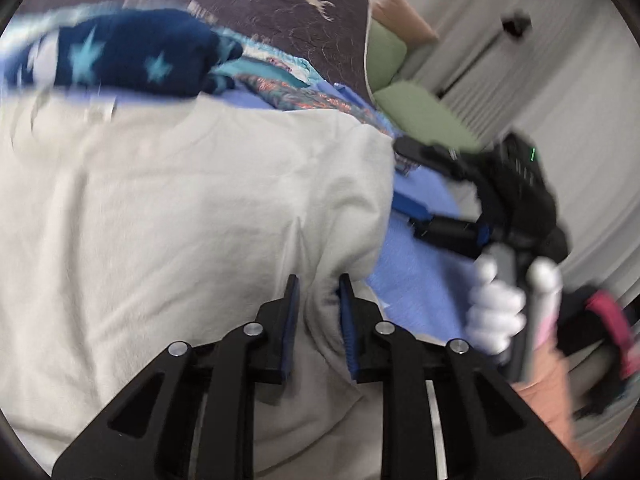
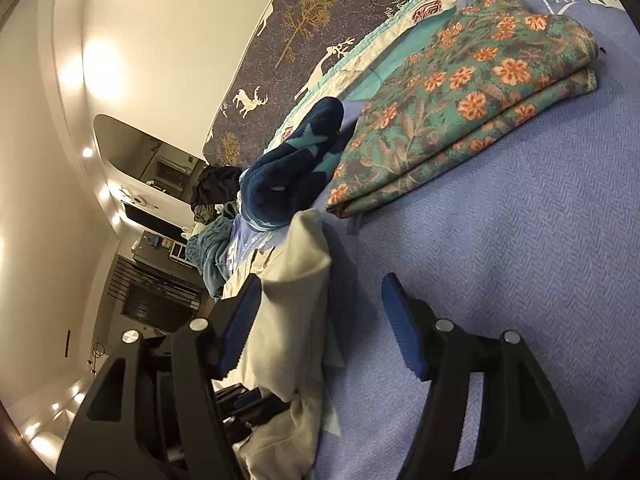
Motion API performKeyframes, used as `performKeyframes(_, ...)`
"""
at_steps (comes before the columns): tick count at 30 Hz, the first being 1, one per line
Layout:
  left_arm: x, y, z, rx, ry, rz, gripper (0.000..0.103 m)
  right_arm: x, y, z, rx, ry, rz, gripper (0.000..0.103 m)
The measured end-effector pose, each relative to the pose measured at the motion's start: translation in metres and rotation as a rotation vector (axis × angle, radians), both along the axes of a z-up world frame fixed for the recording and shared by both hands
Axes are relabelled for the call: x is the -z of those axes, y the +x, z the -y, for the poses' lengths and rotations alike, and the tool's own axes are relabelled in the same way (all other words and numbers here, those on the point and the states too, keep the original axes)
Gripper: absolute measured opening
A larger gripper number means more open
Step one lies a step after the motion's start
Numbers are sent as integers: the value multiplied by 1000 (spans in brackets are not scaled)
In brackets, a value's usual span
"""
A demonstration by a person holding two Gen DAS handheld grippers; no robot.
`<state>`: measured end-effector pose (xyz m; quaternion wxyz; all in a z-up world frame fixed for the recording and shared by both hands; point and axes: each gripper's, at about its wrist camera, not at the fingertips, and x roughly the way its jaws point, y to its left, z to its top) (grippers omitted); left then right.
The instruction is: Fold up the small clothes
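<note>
Item, cream garment [image 1: 180, 200]: it lies spread over the blue blanket [image 2: 500, 260] on the bed, and I have my left gripper [image 1: 319, 284] pinching a gathered fold at its near edge, jaws drawn close on the cloth, which I judge is meant to lift that edge for a fold. Item, right gripper [image 2: 320, 292]: jaws spread wide, one pad [image 2: 240, 320] against the garment's raised edge and nothing clamped, probably placed to take a second corner. Containers: none in view; the floral cloth [image 2: 460, 92] and the star-print piece [image 2: 288, 172] lie folded just beyond.
</note>
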<state>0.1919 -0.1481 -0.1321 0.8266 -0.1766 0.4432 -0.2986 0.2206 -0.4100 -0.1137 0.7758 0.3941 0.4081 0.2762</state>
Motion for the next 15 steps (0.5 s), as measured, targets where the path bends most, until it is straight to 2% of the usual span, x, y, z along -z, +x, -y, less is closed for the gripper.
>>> performKeyframes(2,7,5,-10,-6,-85,-39,22,0,1,-5,-16,-6,5,64)
performKeyframes(9,9,8,-8,-2,-85,-33,22,-5,7,-34,-98,-11,57,64)
performKeyframes(10,8,7,-7,-2,-83,-32,22,-8,7,-39,-99,-16,79,43)
performKeyframes(11,8,9,-8,2,-82,-29,24,-12,6,-40,-101,-14,101,4)
performKeyframes(12,5,7,-7,12,-87,-17,28,-22,1,-38,-84,-13,141,4)
performKeyframes(13,3,4,-8,22,-91,-2,38,-31,-3,-37,-71,-25,171,4)
performKeyframes(15,-9,0,-1,37,-85,50,51,-50,-12,-27,-9,-58,228,3)
